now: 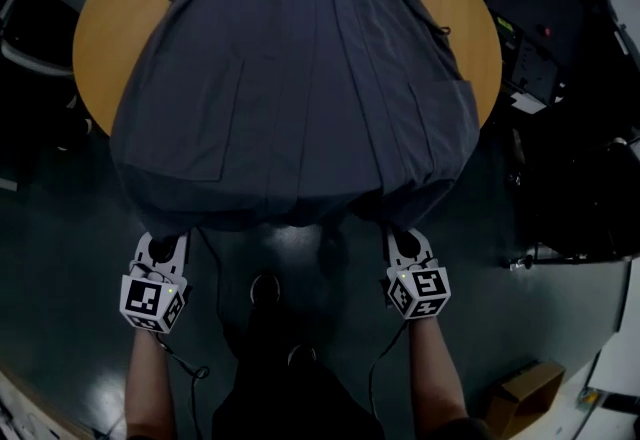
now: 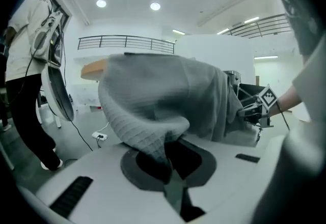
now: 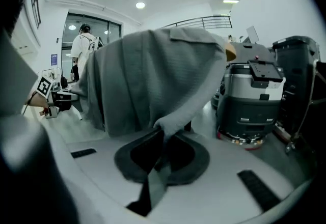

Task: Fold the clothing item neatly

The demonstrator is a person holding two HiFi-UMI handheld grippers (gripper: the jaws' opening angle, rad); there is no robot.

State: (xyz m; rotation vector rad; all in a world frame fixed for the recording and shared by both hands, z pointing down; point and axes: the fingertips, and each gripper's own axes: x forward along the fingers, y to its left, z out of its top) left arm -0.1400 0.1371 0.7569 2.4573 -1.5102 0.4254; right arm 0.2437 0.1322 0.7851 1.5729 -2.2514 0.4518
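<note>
A dark grey garment [image 1: 300, 78] lies spread over a round wooden table [image 1: 105, 23], its near hem hanging off the front edge. My left gripper [image 1: 160, 246] is shut on the hem's left corner; in the left gripper view the ribbed cloth [image 2: 147, 131] is pinched between the jaws. My right gripper [image 1: 405, 243] is shut on the hem's right corner, and the cloth [image 3: 170, 121] runs up from its closed jaws [image 3: 160, 139]. Both grippers sit just below the table's near edge.
Dark floor [image 1: 60, 258] lies below the table. Black machinery [image 1: 540, 38] stands at the right, and a grey robot base [image 3: 252, 101] appears in the right gripper view. A cardboard box [image 1: 525, 393] sits at the lower right. A person in white [image 2: 25, 65] stands at the left.
</note>
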